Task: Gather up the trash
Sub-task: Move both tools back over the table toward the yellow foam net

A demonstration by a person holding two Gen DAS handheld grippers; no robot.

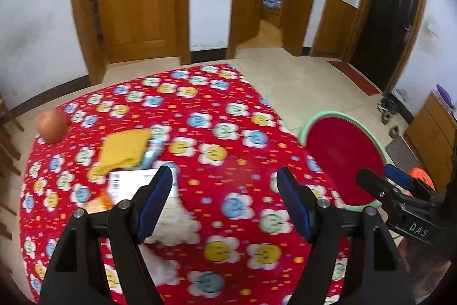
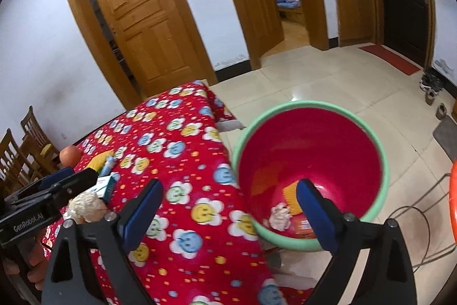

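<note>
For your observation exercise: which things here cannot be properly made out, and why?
- Crumpled paper, left wrist view: blurred, partly behind the left claw.
- White box: print too blurred to read.
- Bin contents, right wrist view: partly covered by the right claw.

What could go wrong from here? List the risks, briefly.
1. The crumpled tissue lies beside the left gripper, not between its open fingers; closing now would likely miss it.
2. The box and yellow packet sit close together, so a grab may drag both.
3. The bin stands on the floor off the table edge; a drop released early could miss it.
</note>
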